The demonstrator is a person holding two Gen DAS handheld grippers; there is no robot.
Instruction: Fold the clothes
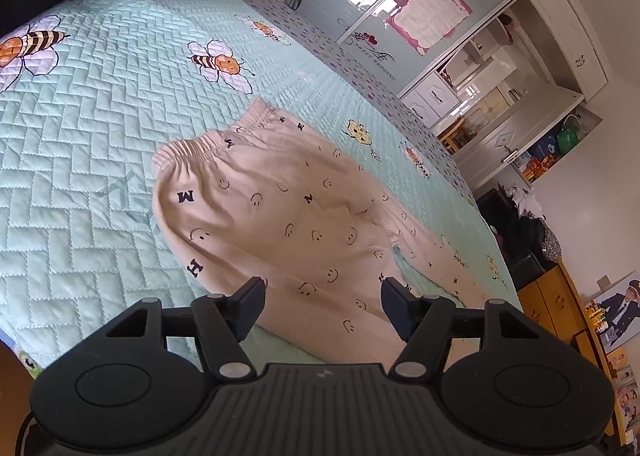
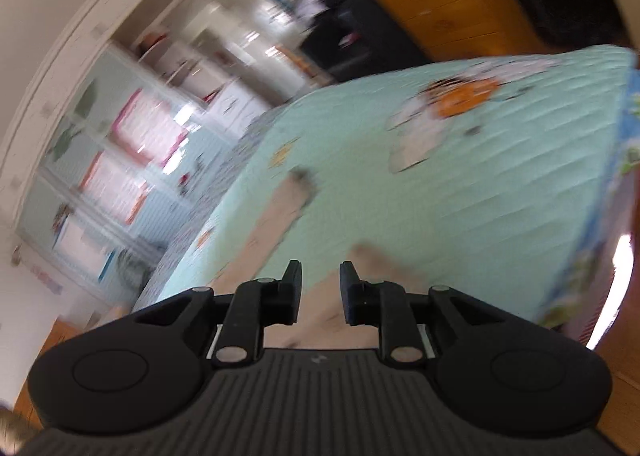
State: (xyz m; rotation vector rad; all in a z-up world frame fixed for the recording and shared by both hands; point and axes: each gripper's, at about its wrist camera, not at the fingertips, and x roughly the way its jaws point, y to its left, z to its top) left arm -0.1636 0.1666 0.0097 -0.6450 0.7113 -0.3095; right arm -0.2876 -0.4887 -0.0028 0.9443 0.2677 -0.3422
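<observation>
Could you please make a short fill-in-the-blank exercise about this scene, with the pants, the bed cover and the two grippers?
1. The beige pants are printed with the letter M and small ____ faces.
2. The quilted green bed cover shows cartoon ____ with striped bodies.
3. The jaws of the left gripper stand ____, holding nothing.
4. The view from the right gripper is ____ by motion.

Missing words: smiley; bees; open; blurred
</observation>
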